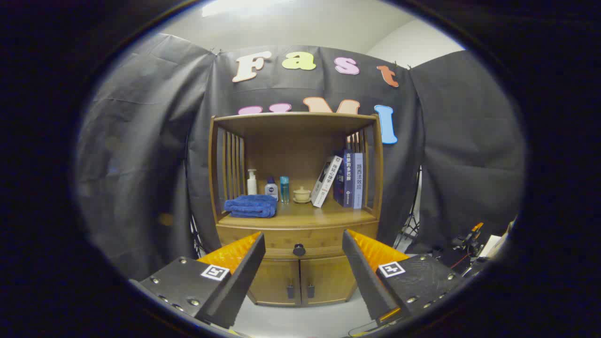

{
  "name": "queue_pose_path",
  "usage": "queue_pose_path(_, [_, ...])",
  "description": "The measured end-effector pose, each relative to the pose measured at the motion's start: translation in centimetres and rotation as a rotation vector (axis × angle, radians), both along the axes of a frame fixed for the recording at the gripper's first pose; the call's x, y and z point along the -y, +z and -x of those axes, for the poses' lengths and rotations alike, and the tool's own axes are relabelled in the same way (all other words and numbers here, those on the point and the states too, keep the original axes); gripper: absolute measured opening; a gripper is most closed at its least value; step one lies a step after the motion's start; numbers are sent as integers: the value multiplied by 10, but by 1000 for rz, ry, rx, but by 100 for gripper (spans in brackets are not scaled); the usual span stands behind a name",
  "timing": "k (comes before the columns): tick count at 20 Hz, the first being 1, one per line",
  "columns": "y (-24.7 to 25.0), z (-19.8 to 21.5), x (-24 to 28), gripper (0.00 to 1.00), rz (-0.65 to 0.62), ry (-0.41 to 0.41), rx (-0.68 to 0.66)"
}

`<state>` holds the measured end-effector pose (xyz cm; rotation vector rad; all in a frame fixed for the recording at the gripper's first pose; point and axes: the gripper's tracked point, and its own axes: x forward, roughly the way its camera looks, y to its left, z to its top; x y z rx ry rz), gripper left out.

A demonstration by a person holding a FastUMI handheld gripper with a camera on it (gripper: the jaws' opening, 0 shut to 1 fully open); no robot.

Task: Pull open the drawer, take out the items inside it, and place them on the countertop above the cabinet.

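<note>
A wooden cabinet stands ahead against the cloth wall. Its drawer is closed, with a dark round knob at its middle. The knob sits beyond my fingers, in line with the gap between them. The countertop lies just above the drawer, under an open shelf frame. My gripper is open, its fingers spread wide with nothing between them. What is inside the drawer is hidden.
On the countertop lie a folded blue towel, a white pump bottle, two small bottles, a lidded cup and several books. Two cupboard doors sit below the drawer. A tripod and gear stand at the right.
</note>
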<state>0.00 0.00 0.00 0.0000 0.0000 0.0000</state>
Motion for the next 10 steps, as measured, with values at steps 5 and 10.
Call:
queue_pose_path(5, [-4,-6,1,100,-7,-4,6])
queue_pose_path(10, [-13,-14,6,100,-21,-17,6])
